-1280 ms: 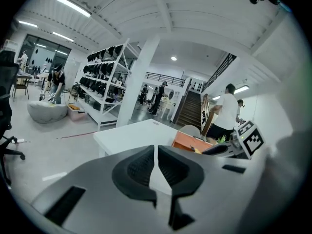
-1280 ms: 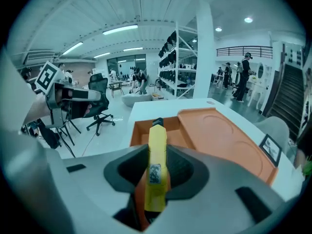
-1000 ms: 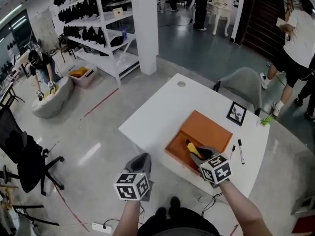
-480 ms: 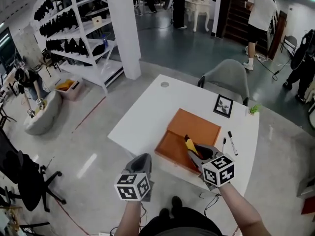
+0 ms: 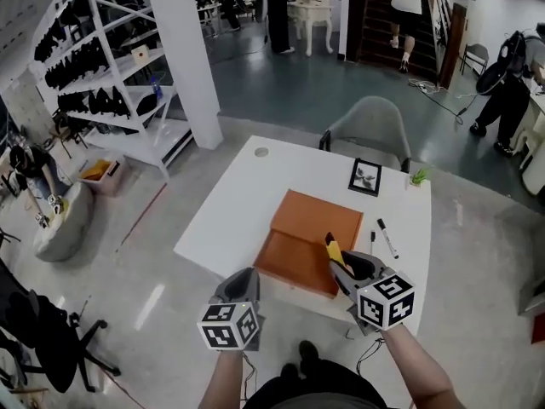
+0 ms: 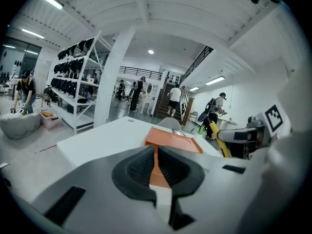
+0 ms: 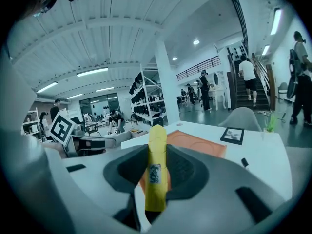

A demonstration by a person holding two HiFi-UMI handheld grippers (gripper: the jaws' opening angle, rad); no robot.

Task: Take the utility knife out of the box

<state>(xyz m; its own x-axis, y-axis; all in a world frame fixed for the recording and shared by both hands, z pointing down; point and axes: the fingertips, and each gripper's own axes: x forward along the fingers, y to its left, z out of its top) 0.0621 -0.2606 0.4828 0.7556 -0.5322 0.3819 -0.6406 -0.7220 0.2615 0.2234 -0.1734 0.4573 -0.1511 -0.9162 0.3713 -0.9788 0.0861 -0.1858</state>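
Plenty of bare table (image 5: 230, 203) left and far side; near right corner tighter. Open box (image 5: 294, 258) close to the front edge: could get clipped by a low swing and dragged off. Left gripper (image 5: 243, 279) pinched closed, empty, hanging off the front edge. Right gripper (image 5: 345, 267) clamped on knife (image 5: 334, 250), over the box's right rim, apparently lifted clear. Narrow pinch on the handle: could pivot or slip under a fast roll. Pens (image 5: 387, 239) at right, crowding set-down there.

I hold the yellow utility knife (image 5: 333, 249) in my right gripper (image 5: 342, 267), tip toward eleven o'clock, at the open orange box's (image 5: 315, 218) four o'clock.
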